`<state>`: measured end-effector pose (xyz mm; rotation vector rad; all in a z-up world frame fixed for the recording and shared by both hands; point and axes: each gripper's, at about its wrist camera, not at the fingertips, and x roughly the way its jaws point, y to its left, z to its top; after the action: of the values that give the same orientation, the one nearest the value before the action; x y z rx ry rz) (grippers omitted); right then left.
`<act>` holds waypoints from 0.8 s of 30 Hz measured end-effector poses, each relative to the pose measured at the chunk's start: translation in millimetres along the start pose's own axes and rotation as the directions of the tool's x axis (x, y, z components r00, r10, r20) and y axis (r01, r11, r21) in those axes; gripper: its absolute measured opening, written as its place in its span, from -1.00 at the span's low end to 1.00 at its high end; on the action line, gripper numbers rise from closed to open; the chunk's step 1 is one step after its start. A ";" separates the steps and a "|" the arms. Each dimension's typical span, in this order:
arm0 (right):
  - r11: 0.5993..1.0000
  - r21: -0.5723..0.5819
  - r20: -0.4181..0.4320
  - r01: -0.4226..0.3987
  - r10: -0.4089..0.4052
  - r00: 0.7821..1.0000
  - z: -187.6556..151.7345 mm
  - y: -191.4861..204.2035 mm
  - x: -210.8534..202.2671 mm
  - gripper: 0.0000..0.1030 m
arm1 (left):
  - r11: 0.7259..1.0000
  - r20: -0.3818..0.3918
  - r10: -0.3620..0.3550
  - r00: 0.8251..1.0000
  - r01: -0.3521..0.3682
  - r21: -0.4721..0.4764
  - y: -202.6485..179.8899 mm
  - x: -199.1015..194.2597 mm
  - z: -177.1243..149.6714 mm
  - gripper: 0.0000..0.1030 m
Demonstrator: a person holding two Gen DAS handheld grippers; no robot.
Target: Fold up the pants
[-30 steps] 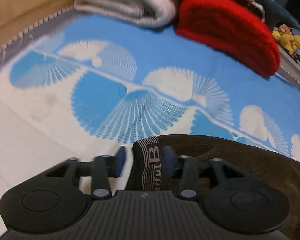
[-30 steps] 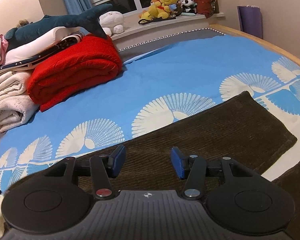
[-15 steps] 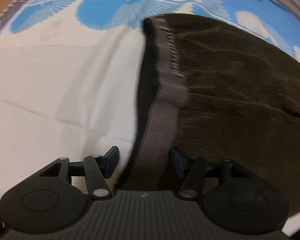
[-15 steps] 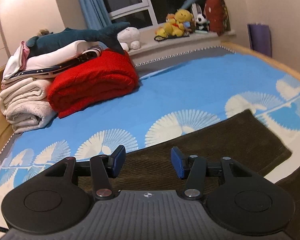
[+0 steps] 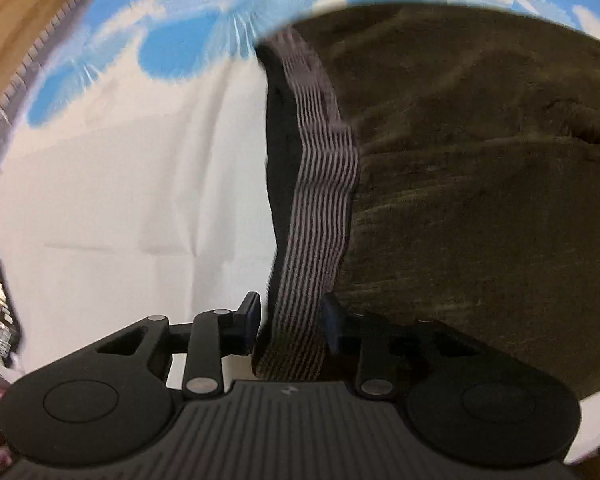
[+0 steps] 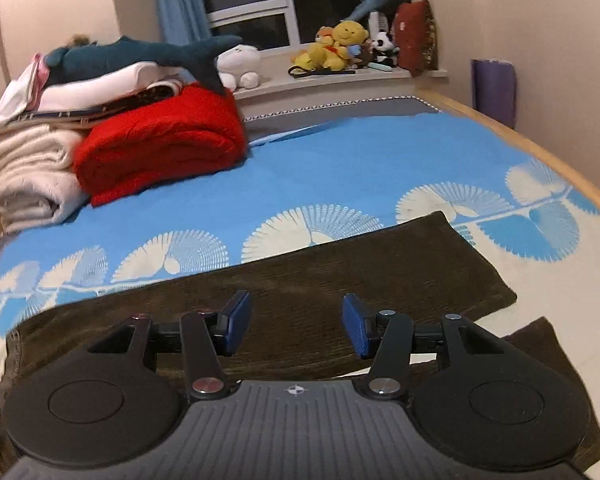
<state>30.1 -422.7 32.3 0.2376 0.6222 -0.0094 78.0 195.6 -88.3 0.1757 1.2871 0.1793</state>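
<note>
Left claw [image 5: 290, 320] pointing steeply down, closing around waistband [image 5: 320, 184]

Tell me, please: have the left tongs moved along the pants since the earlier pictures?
Yes. The left tongs moved down the striped waistband, away from its corner by the blue pattern, and are closing around it.

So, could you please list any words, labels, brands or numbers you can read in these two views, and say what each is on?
None can be read.
The waistband of the pants shows only blurred stripes; any lettering there cannot be made out.
The right tongs carry a small emblem: a symbol, not letters.
</note>
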 end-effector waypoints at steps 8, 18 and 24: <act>0.993 -0.114 -0.003 0.035 -0.036 0.999 -9.6 8.6 1.0 0.03 | 0.983 -0.005 -0.141 0.990 0.141 0.115 -25.3 -3.3 -9.7 -0.27; 0.991 -0.133 -0.035 0.011 -0.016 0.999 -12.0 4.2 1.8 0.03 | 0.989 0.073 -0.109 0.991 0.101 0.107 -23.8 -19.2 -5.8 -0.27; 0.995 -0.089 -0.052 0.044 -0.049 0.997 -14.3 -13.6 3.7 0.03 | 0.991 0.177 -0.109 0.978 0.094 0.092 -35.1 -41.5 7.9 -0.26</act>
<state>23.8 -432.5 16.0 0.1385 0.6805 -0.0208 75.7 151.7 -55.4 0.1920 1.1195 0.0212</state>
